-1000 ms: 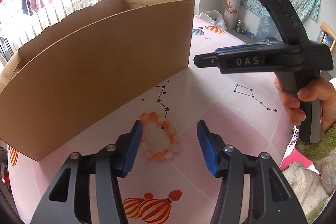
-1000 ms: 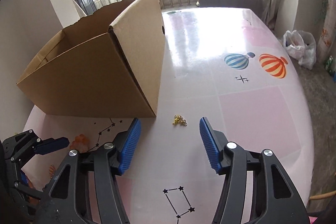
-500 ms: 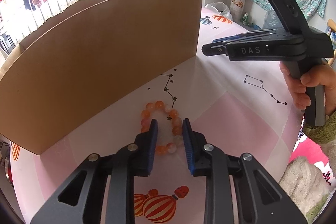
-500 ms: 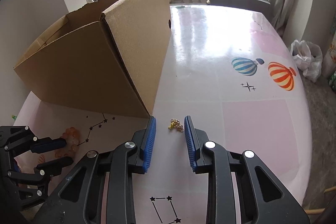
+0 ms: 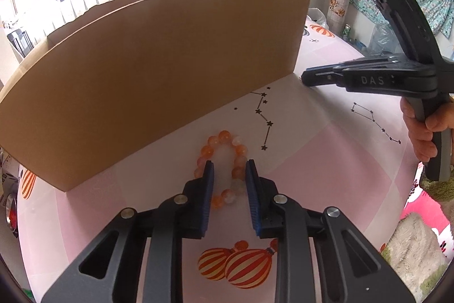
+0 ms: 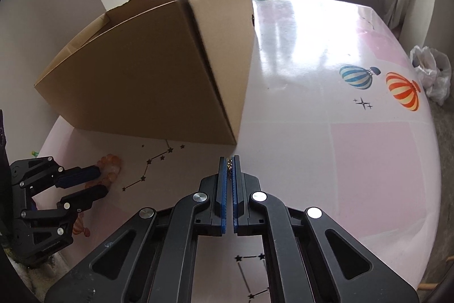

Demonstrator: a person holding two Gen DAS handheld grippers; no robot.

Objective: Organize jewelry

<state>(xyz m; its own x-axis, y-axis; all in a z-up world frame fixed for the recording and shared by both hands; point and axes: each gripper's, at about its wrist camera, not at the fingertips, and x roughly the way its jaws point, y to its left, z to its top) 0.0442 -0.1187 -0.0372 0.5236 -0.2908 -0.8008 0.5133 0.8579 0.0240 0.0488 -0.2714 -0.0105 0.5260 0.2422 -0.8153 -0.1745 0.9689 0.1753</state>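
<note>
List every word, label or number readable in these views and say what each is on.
"DAS": raised letters on the side of the right gripper, seen from the left wrist.
Faint embossed lettering on the base of the left gripper, seen from the right wrist: too small to read.
The box shows no print.
The table has only pictures: balloons, stars and constellation lines, no words.

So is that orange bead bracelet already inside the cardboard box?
No, the bead bracelet lies on the table in front of the cardboard box, between the left gripper fingers.
</note>
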